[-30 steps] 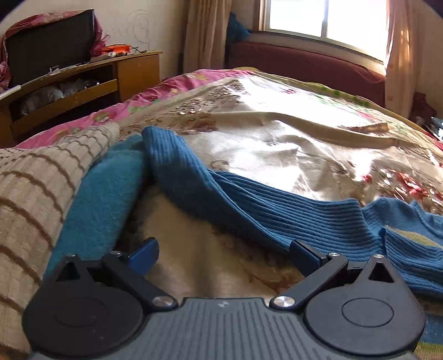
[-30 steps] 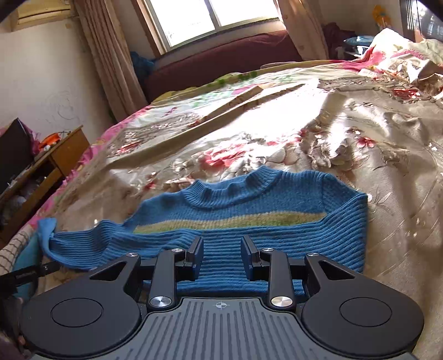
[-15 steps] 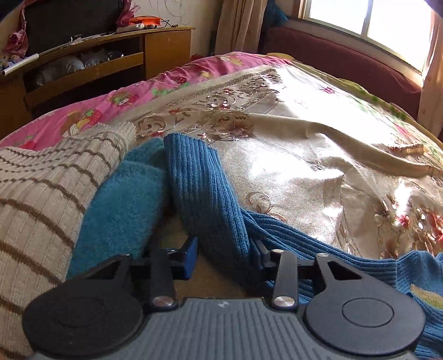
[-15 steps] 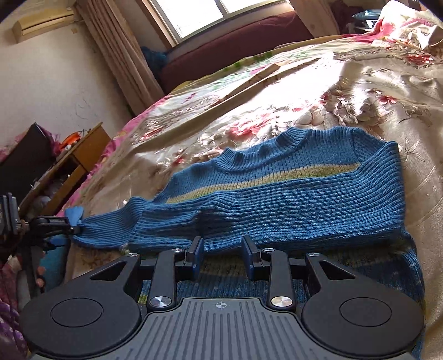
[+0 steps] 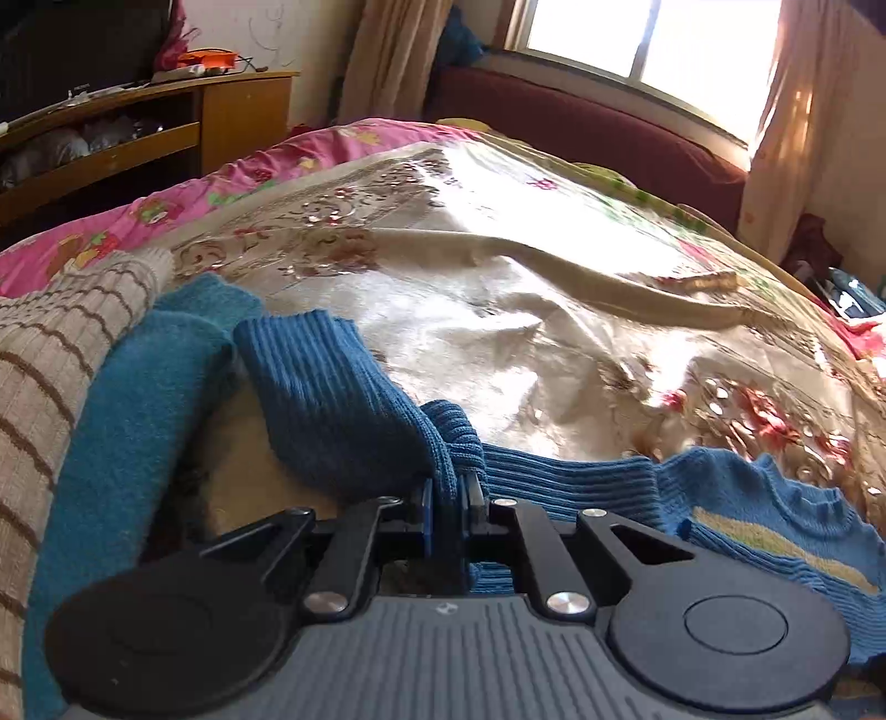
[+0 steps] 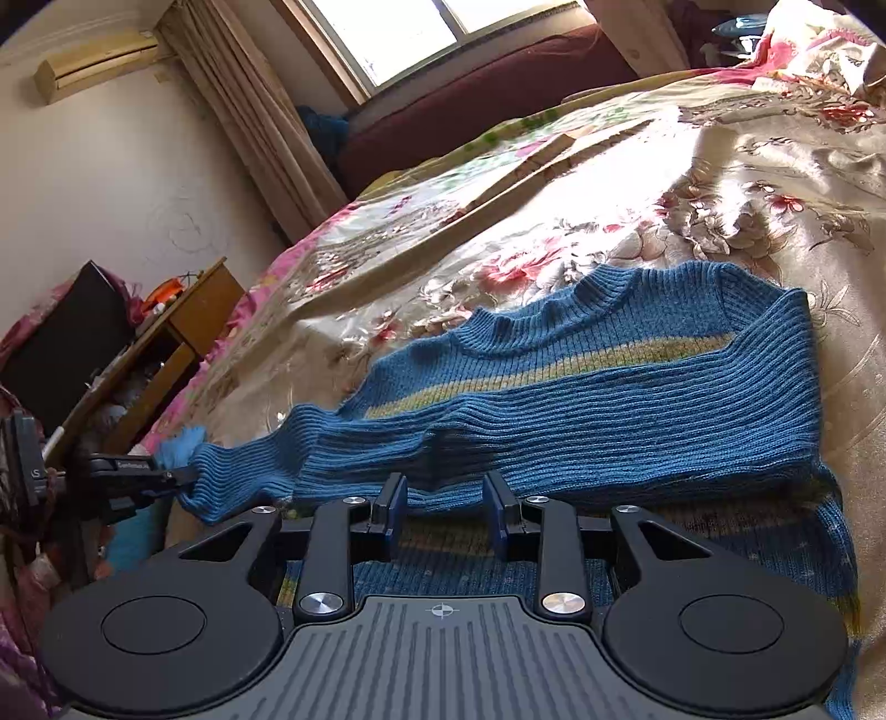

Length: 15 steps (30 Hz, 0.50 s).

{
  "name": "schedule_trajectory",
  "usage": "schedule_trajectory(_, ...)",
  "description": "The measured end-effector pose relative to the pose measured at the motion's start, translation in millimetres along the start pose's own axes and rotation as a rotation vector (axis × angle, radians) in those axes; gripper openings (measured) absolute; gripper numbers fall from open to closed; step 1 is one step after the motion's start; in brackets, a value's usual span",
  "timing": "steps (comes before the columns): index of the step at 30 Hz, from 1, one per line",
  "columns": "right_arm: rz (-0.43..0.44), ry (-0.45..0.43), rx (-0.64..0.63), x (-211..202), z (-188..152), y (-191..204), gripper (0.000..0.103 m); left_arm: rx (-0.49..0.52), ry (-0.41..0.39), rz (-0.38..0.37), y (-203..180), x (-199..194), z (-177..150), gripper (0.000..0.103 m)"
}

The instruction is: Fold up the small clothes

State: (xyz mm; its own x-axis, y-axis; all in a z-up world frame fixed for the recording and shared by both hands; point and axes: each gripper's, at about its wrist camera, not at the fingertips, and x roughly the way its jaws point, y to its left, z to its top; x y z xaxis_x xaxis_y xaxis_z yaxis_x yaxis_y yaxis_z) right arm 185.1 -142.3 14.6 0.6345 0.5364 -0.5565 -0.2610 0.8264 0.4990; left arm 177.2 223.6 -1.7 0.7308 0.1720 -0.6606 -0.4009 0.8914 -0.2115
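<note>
Two grippers work one blue sweater on the bed. Nearest the left camera, the left gripper has just been closing, and its pads now pinch a fold of the left sleeve between them; the cuff end flops forward and to the left past the jaws. The right gripper hovers low over the sweater's near edge with its jaws parted and nothing gripped; the knit only lies under and ahead of them.

The step in hand looks like folding this sleeve across the body. To do it well, lift only enough for the cuff to clear the bed, then carry it over toward the yellow stripe so it lands flat across the chest, in line with the sleeve that seems already folded over. Ribbed knit stretches and sags, so a slow, level sweep should prevent bunching. The right gripper could press the body down so it does not drag.

Beside the sleeve lie a teal cloth and a striped knit; keep the cuff from snagging them. Farther off stand a wooden shelf and the window.
</note>
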Motion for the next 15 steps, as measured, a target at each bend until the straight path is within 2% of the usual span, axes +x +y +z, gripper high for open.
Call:
schedule_trajectory(4,0.027,0.019,-0.028,7,6,14,0.031,0.002,-0.014,-0.043,-5,-11,-12,0.015)
schedule_trajectory(7,0.081,0.057,-0.084,24,16,38,0.031,-0.063,-0.017,-0.061,6,-14,-18,0.015)
schedule_trajectory(11,0.191,0.15,-0.185,67,32,94,0.031,-0.119,-0.037,-0.079,16,-16,-29,0.015)
schedule_trajectory(15,0.251,0.226,-0.285,113,43,151,0.031,-0.132,-0.054,-0.092,25,-17,-38,0.015)
